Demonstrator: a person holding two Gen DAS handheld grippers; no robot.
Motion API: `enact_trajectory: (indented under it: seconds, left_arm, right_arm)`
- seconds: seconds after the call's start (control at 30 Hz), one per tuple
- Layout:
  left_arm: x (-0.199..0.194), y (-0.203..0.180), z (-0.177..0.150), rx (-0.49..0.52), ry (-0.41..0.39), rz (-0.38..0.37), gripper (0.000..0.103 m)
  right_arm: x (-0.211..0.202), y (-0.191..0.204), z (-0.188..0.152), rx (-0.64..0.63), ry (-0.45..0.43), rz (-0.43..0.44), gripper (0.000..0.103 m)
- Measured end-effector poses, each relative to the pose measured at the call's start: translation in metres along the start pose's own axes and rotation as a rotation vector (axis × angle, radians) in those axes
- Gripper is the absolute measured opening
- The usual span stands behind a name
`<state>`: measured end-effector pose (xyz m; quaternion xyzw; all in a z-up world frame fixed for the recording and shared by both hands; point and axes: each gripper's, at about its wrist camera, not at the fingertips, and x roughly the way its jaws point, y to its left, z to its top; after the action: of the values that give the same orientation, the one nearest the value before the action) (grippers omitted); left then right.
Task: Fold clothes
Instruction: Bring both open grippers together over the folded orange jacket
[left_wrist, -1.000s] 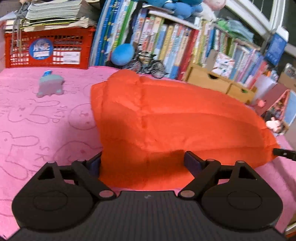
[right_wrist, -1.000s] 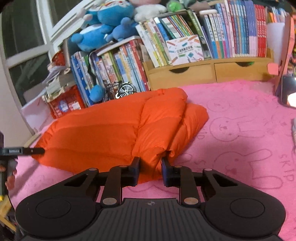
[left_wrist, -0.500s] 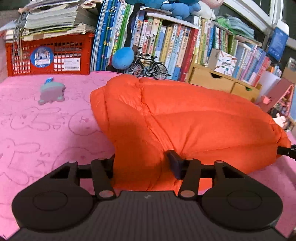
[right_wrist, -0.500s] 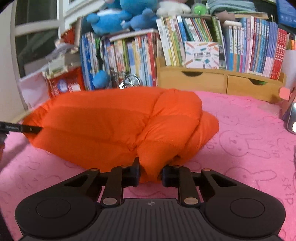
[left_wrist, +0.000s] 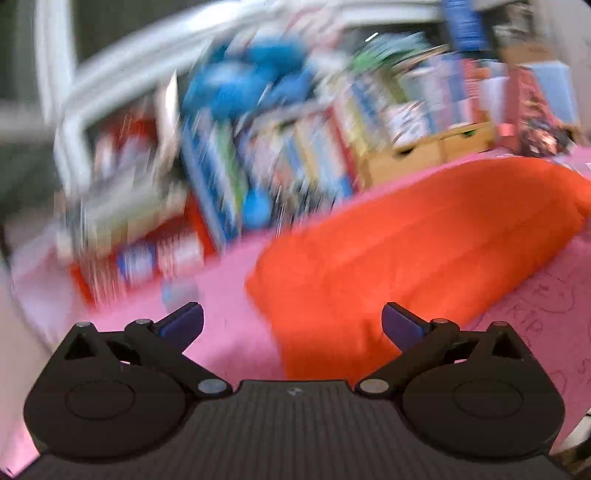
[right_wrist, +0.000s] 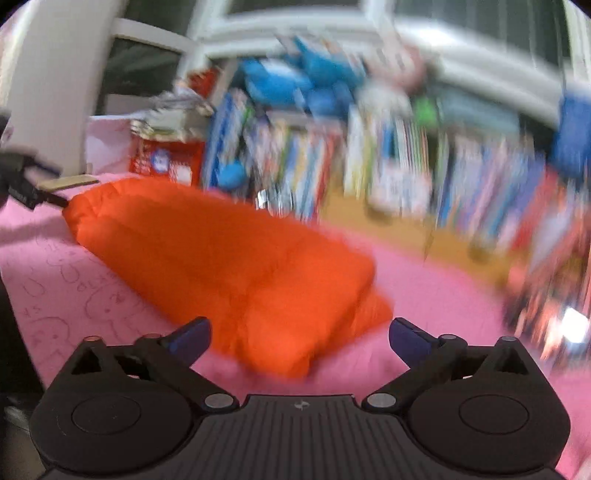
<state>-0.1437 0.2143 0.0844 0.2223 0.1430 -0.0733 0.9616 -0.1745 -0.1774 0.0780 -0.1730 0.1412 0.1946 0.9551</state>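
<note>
Right now both of my grippers stand with jaws spread wide and nothing between them. The left gripper (left_wrist: 291, 321) hangs low over the near edge of the orange puffer garment (left_wrist: 417, 258), and the right gripper (right_wrist: 299, 336) hangs over that bundle's other end (right_wrist: 236, 266). Both views are smeared with motion blur, so I cannot make out fine detail.

The garment lies on the pink bunny-print cover (right_wrist: 424, 295) as one compact, thick, roughly oblong bundle, with quilted seams running along it and a doubled-over layer showing at the end nearest my right gripper. No sleeves or loose flaps stick out that I can see. That shape suits a puffy coat: it needs to sit flat on the cover with its weight on the folds, or the filling would spring them open. I judge the spread jaws fit either letting go of a finished fold or lining up for another.

Behind it runs the bookshelf (right_wrist: 406, 166), with blue plush toys (left_wrist: 251, 85) on top, well clear of the bundle.
</note>
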Motion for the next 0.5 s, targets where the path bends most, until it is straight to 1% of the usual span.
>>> enact_trajectory:
  seconds: [0.03, 0.07, 0.17, 0.23, 0.3, 0.43, 0.5]
  left_arm:
    - [0.002, -0.010, 0.004, 0.039, -0.025, -0.012, 0.103]
    - [0.006, -0.018, 0.007, 0.064, -0.032, -0.037, 0.103]
    - [0.019, -0.045, 0.016, 0.140, -0.056, -0.111, 0.103]
    - [0.028, -0.063, 0.022, 0.190, -0.072, -0.160, 0.103]
    - [0.039, -0.077, 0.027, 0.232, -0.074, -0.214, 0.103]
    - [0.060, -0.087, 0.025, 0.293, -0.015, -0.338, 0.103]
    - [0.068, -0.092, 0.024, 0.336, 0.000, -0.375, 0.103]
  right_arm:
    - [0.002, 0.007, 0.005, -0.035, -0.032, -0.014, 0.103]
    - [0.007, 0.015, 0.011, -0.059, -0.057, -0.018, 0.103]
    - [0.025, 0.043, 0.026, -0.140, -0.092, 0.022, 0.103]
    - [0.039, 0.062, 0.034, -0.210, -0.075, 0.071, 0.103]
    - [0.054, 0.082, 0.042, -0.286, -0.021, 0.133, 0.103]
    - [0.079, 0.112, 0.056, -0.405, 0.025, 0.193, 0.103]
    - [0.092, 0.115, 0.064, -0.407, 0.048, 0.224, 0.103]
